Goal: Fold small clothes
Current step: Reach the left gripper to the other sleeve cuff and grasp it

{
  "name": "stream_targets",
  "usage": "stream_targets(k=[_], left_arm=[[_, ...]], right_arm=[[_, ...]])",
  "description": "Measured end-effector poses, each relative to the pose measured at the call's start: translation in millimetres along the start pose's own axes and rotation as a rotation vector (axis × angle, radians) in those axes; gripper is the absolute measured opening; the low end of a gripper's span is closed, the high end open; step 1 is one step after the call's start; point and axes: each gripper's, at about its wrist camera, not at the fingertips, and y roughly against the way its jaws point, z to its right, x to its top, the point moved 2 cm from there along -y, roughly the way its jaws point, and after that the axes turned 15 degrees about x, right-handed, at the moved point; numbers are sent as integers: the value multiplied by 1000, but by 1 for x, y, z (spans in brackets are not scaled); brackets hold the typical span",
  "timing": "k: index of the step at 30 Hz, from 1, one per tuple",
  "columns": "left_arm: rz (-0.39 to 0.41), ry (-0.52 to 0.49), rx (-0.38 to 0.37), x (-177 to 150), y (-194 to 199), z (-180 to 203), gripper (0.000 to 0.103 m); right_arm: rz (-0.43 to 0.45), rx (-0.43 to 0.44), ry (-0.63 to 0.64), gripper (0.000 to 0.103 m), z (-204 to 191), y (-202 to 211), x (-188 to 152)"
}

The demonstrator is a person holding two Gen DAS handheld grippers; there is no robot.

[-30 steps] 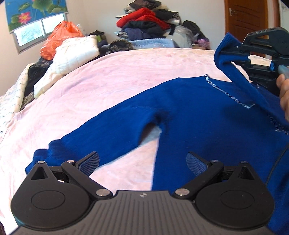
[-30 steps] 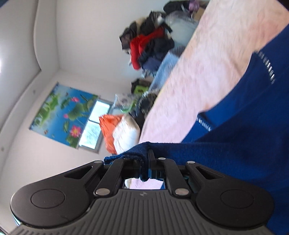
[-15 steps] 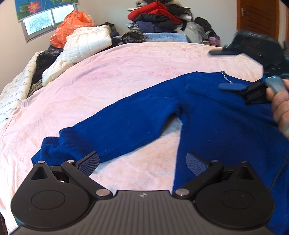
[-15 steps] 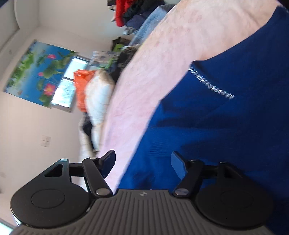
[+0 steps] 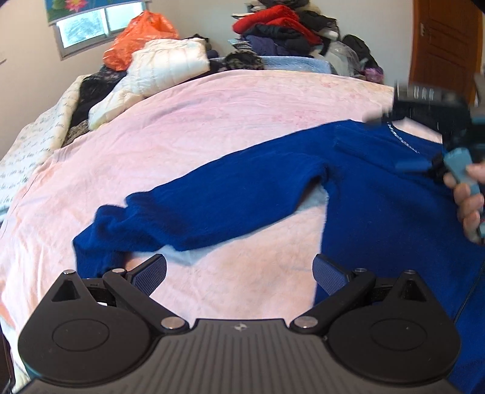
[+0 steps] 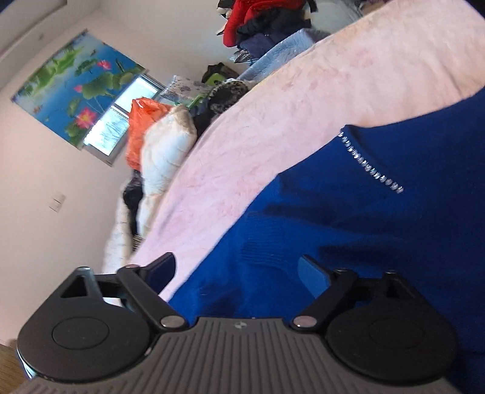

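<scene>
A dark blue sweater (image 5: 379, 197) lies flat on the pink bedspread (image 5: 212, 115). One long sleeve (image 5: 206, 206) stretches left, its cuff close to my left gripper's left finger. A rhinestone trim (image 6: 369, 163) marks the neckline, with a folded-over piece of cloth beside it. My left gripper (image 5: 239, 272) is open and empty, hovering over the bedspread just below the sleeve. My right gripper (image 6: 236, 269) is open and empty above the sweater's shoulder area; it shows blurred in the left wrist view (image 5: 391, 142), held by a hand.
A heap of clothes (image 5: 285, 27) sits at the far end of the bed. A white padded jacket (image 5: 157, 69) and an orange bag (image 5: 136, 36) lie at the far left. A wooden door (image 5: 445, 45) stands at the right.
My right gripper opened and let go of the sweater part it held up; that cloth now lies folded on the body. My left gripper drew back, still open.
</scene>
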Motion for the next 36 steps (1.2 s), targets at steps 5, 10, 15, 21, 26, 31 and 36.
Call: stream_targets(k=[5,10,15,21,26,31,36], left_arm=[[-20,100,38,-9,-4,-40,103],[-109,426,-21,-20,-20,-108,103],[-182,863,-213,-25,-43,-174,103],[-250,1005,-420,-16,-59,-159,103],[-315,1131,-498,-32,-85,-151,103],[-377,1313,-567,-60,-100,-155,103],[-358,1449,-515,-76,-111,-167,77]], right_arm=[[-45,20,84,86,-23,9,-17],[-151,5,319,88,-74,8,-52],[-196,50,345,89,-92,5,-69],[-263,-71,655,89,-123,-14,-95],[-326,-107,946,90,-158,-43,-134],[-351,-77,1064,92,-175,-44,-155],[-344,-69,1023,94,-174,-43,-150]])
